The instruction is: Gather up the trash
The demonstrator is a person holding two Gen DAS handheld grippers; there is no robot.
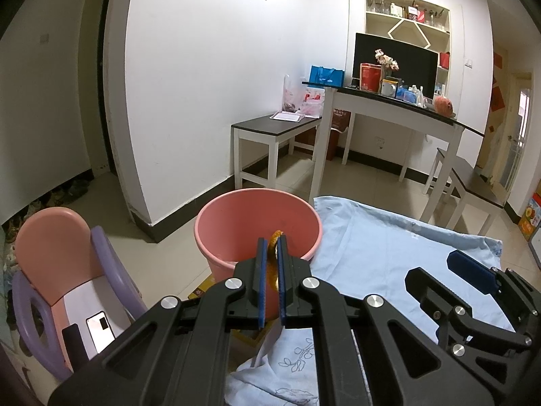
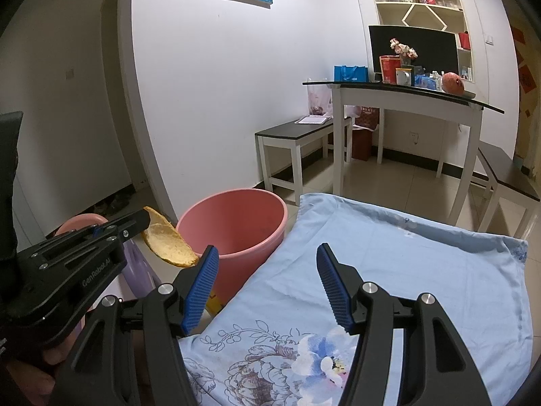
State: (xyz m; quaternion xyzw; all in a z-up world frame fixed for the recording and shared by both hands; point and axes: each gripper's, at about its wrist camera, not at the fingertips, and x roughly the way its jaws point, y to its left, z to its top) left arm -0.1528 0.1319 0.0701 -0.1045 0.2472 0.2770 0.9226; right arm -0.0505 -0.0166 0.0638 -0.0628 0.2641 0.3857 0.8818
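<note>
My left gripper [image 1: 272, 242] is shut on a yellow-orange fruit peel [image 1: 273, 260] and holds it just in front of the near rim of a pink bucket [image 1: 236, 223]. In the right wrist view the left gripper [image 2: 143, 220] holds the peel [image 2: 167, 240] in the air to the left of the pink bucket [image 2: 236, 216]. My right gripper [image 2: 267, 253] is open and empty above the light blue floral cloth [image 2: 389, 264]. It also shows in the left wrist view [image 1: 470, 270] at the right.
The blue cloth [image 1: 389, 247] covers a surface at the right of the bucket. A pink and purple child's seat [image 1: 57, 270] with a phone [image 1: 99, 330] stands at the left. A white bench [image 1: 274, 132] and a cluttered table [image 1: 389, 101] stand behind, by the wall.
</note>
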